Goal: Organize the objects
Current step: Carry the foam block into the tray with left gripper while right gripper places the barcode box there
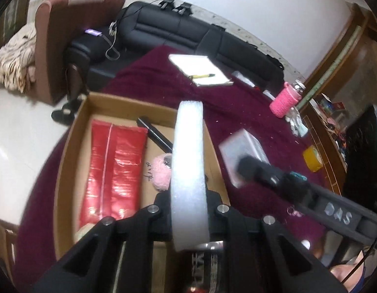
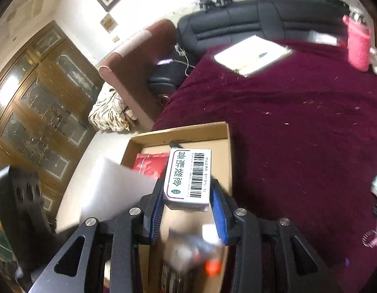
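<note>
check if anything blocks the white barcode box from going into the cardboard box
Nothing visible does. The white barcode box, held by the right gripper, hangs over the open cardboard box; the red packet lies off to one side.

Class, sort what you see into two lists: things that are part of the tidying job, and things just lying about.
Part of the job:
- foam strip in left gripper
- barcoded box in right gripper
- cardboard box
- red packet inside it

Lying about:
- notebook
- pink bottle
- sofa
- tape roll
</note>
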A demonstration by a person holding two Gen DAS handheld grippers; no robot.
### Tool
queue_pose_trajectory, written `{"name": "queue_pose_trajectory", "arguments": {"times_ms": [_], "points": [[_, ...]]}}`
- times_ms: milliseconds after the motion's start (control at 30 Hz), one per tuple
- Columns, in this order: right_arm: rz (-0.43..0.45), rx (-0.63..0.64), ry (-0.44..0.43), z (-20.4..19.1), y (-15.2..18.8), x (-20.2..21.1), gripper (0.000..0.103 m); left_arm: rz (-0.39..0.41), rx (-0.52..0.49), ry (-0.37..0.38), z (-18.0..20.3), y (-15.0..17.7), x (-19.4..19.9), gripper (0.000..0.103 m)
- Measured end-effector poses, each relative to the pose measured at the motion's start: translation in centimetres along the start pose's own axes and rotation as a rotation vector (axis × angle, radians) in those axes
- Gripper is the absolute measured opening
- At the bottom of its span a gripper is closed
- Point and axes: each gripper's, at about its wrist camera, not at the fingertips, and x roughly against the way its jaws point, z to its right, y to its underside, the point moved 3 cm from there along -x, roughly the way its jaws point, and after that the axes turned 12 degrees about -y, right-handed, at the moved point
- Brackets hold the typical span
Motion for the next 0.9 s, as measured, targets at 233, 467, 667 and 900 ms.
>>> {"name": "queue_pose_trajectory", "arguments": {"times_ms": [233, 467, 667, 900], "points": [[-0.012, -0.045, 0.009, 1.9, -2.2, -3.7, 0.04, -0.083, 0.086, 0.017, -0.3, 0.0, -3.3, 0.014], [-0.047, -0.04, 0.05, 3.1, -3.0, -6.0, 0.04, -0.103, 0.101, 0.005, -0.4, 0.1, -4.8, 0.014], [-0.06, -0.027, 0.07, 3.6, -2.7, -7.0, 0.041, -0.11, 0.108, 0.022, -0.5, 0.2, -5.6, 0.014], [-0.065, -0.05, 0.045, 3.8, -2.6, -6.6, 0.046, -0.091, 0.115, 0.05, -0.4, 0.2, -5.4, 0.036]]}}
